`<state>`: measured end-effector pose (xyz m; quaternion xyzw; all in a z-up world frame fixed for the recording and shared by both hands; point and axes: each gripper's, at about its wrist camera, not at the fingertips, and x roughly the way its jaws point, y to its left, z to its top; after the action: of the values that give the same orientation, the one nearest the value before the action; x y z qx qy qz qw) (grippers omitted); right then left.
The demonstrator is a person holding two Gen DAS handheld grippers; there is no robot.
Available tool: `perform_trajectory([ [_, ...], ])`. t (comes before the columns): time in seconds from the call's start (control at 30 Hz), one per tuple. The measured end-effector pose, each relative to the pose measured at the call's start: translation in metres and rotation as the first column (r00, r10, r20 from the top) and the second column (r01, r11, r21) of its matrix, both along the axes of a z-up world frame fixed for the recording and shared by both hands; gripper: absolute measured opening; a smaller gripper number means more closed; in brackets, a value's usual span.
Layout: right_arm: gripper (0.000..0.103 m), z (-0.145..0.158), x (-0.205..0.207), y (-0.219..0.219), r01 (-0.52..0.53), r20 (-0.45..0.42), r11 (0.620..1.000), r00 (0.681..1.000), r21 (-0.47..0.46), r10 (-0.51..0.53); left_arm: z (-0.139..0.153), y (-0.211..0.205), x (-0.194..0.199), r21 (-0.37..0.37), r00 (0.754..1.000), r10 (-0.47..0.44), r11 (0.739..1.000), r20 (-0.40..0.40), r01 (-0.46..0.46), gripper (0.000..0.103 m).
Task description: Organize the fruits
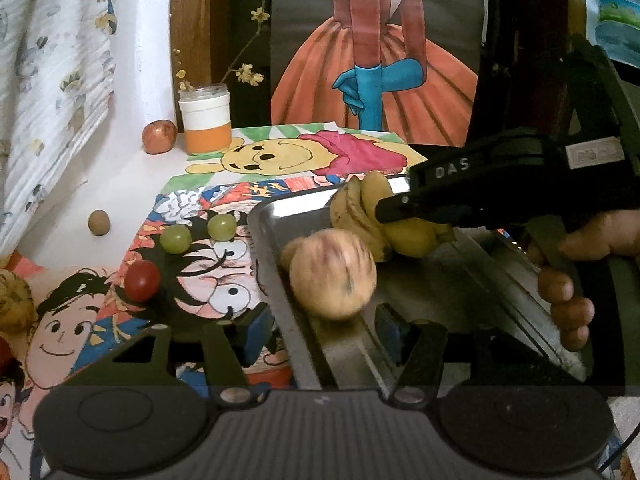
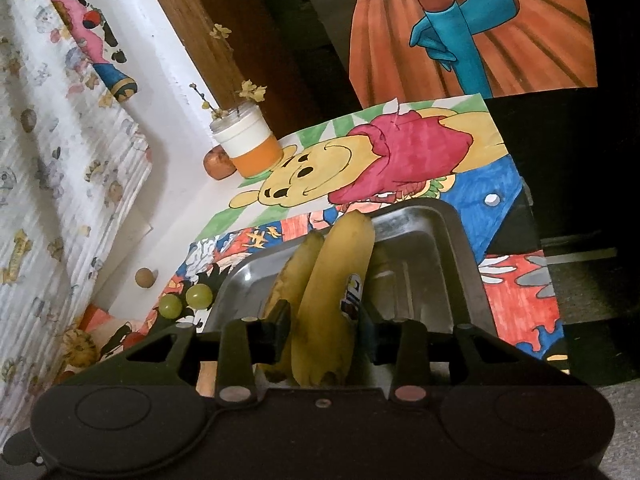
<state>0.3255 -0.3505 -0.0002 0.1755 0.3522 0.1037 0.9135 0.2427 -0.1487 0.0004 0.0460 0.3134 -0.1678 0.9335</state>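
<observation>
A steel tray (image 1: 260,216) lies on cartoon drawings. A pale, blurred apple (image 1: 332,274) is in its near left corner, just beyond the blue pads of my left gripper (image 1: 324,332). The jaws stand apart on either side and do not touch it. A bunch of bananas (image 1: 360,216) lies in the tray with my right gripper (image 1: 386,216) on it. In the right wrist view the bananas (image 2: 332,280) run between the pads of the right gripper (image 2: 324,324), which press on both sides. Two green grapes (image 1: 175,239) (image 1: 222,227) and a red grape (image 1: 143,280) lie left of the tray.
An orange and white jar (image 1: 205,120) with dry twigs and a reddish fruit (image 1: 159,136) stand at the back by the wall. A small brown ball (image 1: 98,222) lies at the left, a bumpy yellow fruit (image 1: 14,300) at the left edge. A hand (image 1: 568,296) grips the right tool.
</observation>
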Motion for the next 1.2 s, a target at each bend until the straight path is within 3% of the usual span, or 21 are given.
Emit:
perform_trajectory([
  [0.17, 0.049, 0.008, -0.009, -0.001, -0.017, 0.025, 1.000, 1.000, -0.017, 0.017, 0.012, 0.007, -0.009, -0.001, 1.000, 0.020, 1.000, 0.021, -0.020, 0.077],
  [0.47, 0.082, 0.036, -0.039, -0.001, -0.024, 0.089, 0.999, 0.996, -0.022, 0.025, 0.049, 0.031, -0.040, -0.080, 0.992, 0.114, 0.991, 0.061, -0.109, 0.100],
  [0.8, 0.100, 0.062, -0.096, 0.010, -0.045, 0.169, 0.997, 0.984, -0.071, 0.056, 0.070, 0.066, -0.091, -0.211, 0.967, 0.241, 0.953, 0.085, -0.219, 0.103],
  [1.2, 0.102, 0.077, -0.173, 0.034, -0.067, 0.249, 0.982, 0.962, -0.174, 0.110, 0.071, 0.100, -0.135, -0.247, 0.943, 0.319, 0.925, 0.091, -0.289, 0.103],
])
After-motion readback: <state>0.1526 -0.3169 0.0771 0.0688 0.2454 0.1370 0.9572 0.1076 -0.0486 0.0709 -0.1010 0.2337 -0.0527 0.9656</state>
